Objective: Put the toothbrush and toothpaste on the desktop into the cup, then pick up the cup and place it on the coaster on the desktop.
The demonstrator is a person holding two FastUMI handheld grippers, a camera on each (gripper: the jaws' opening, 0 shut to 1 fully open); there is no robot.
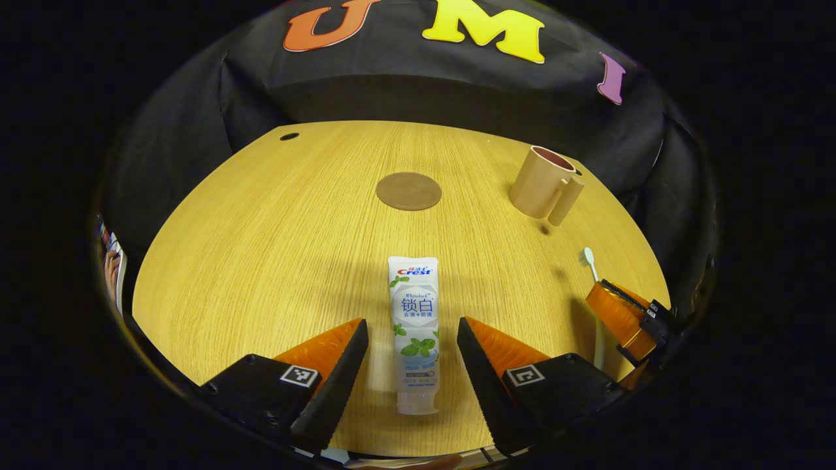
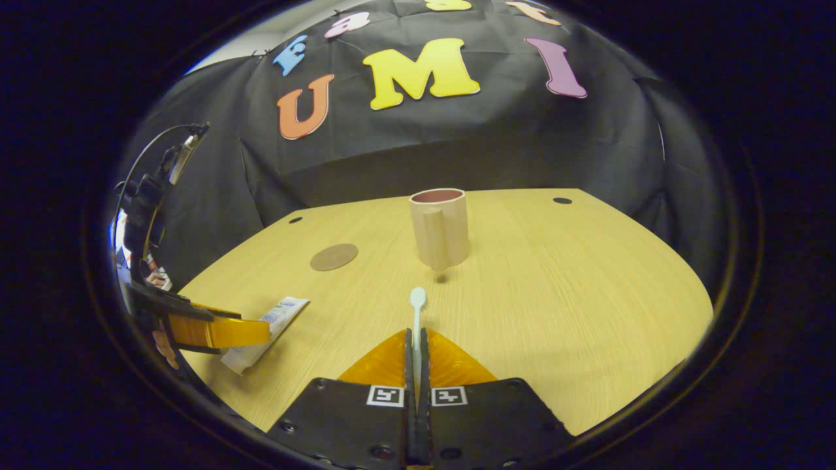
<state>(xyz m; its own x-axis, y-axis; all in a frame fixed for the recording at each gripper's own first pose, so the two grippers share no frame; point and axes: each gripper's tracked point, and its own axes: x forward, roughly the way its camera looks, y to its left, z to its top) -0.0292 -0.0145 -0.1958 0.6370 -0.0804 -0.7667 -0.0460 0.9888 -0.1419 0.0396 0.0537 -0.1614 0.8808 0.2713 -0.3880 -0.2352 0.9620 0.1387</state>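
In the left gripper view, the left gripper [image 1: 413,339] is spread wide with the toothpaste [image 1: 414,333] lying flat on the desktop [image 1: 261,261] between its fingers, neither touching it. The coaster [image 1: 409,190] lies beyond the toothpaste, the cup [image 1: 539,181] to the coaster's right. The right gripper [image 1: 624,320] sits nearer than the cup. In the right gripper view, the right gripper [image 2: 416,339] is clamped on the toothbrush [image 2: 417,313], whose head points at the cup [image 2: 441,227]; the coaster [image 2: 334,256] lies left of the cup.
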